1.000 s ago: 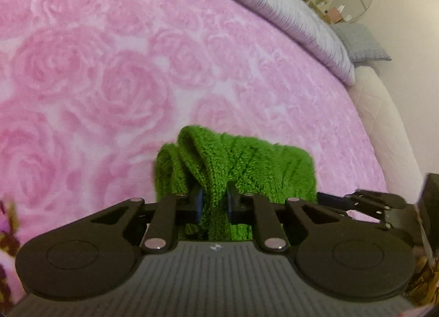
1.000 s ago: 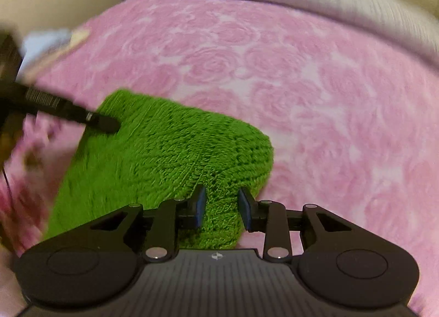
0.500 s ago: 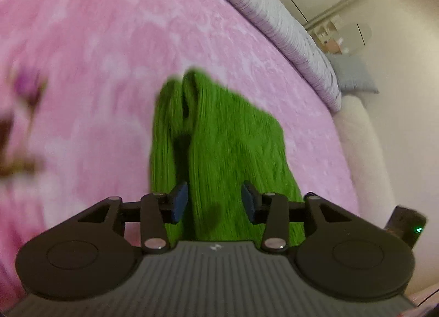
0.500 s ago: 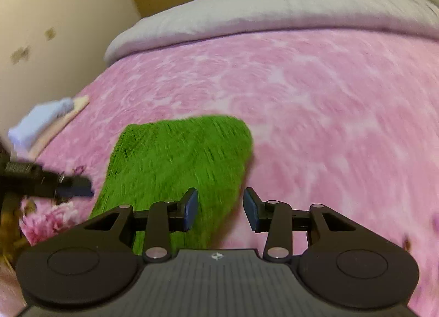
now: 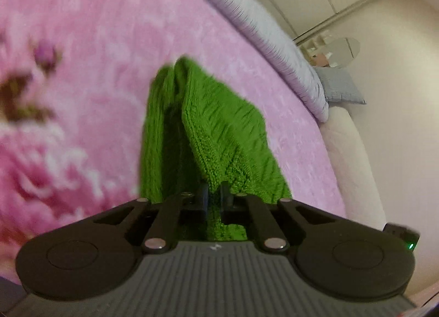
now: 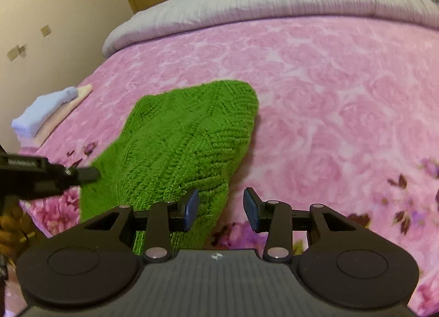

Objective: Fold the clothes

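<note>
Pinching what looks like the green knit's [image 5: 219, 130] edge, left claw [image 5: 213, 193]

Left gripper [image 5: 214, 196]: jaws just closed, pinching green knit edge.
Right gripper [image 6: 221, 208]: jaws parted, nothing between pads.

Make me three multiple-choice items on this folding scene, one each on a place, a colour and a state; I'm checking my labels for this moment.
1. Where does the small stack of folded clothes lie?
A. on the green knit
B. at the bed's edge, apart from the knit
C. on the grey duvet

2. What colour is the knit garment?
A. green
B. blue
C. white

3. How is the left gripper?
A. wide open
B. shut on the knit's edge
C. shut on nothing

Answers: 1 B, pink blanket shows between them; 2 A, plainly green; 3 B, knit pinched between its jaws, which have just been closing.
</note>
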`<state>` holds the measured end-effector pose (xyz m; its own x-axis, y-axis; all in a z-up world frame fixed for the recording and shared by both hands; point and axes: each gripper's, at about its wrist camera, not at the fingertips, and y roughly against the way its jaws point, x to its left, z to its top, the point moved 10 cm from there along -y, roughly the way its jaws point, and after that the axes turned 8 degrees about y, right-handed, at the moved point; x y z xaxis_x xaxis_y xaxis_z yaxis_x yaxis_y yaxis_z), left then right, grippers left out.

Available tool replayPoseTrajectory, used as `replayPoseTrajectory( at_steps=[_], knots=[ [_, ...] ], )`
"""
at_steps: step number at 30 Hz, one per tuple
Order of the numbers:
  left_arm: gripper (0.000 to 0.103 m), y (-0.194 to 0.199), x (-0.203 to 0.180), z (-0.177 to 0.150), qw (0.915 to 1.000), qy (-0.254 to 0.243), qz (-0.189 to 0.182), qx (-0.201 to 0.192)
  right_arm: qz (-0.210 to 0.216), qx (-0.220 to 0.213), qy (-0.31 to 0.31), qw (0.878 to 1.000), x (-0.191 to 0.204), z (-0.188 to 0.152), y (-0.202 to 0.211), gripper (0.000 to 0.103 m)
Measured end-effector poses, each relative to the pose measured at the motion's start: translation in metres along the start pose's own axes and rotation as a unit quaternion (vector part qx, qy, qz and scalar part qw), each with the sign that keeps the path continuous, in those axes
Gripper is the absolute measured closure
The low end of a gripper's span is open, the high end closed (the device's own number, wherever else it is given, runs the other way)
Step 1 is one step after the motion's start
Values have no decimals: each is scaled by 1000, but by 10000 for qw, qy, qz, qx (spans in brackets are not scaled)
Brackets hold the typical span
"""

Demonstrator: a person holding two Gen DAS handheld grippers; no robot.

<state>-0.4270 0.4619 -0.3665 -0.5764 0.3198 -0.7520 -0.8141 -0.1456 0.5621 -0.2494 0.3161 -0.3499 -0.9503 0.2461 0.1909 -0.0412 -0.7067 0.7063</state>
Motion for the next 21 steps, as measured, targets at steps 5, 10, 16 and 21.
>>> replayPoseTrajectory(
  at_steps=[5, 10, 16, 21],
  knots=[
    [98, -16, 19, -11, 9992, 1, 317, 249, -23, 87, 156, 9998, 8, -1, 0, 62],
    [98, -22, 28, -11, 9990, 63, 412, 190, 200, -334, -40, 9992, 9, 14, 8, 62],
    [98, -24, 33, -14, 9981, -46, 571, 227, 709, -177, -27, 9973, 25, 11, -16, 82],
    [97, -22, 40, -17, 9977, -42, 625, 254, 362, 238, 597, 9973, 34, -23, -43, 82]
  ],
)
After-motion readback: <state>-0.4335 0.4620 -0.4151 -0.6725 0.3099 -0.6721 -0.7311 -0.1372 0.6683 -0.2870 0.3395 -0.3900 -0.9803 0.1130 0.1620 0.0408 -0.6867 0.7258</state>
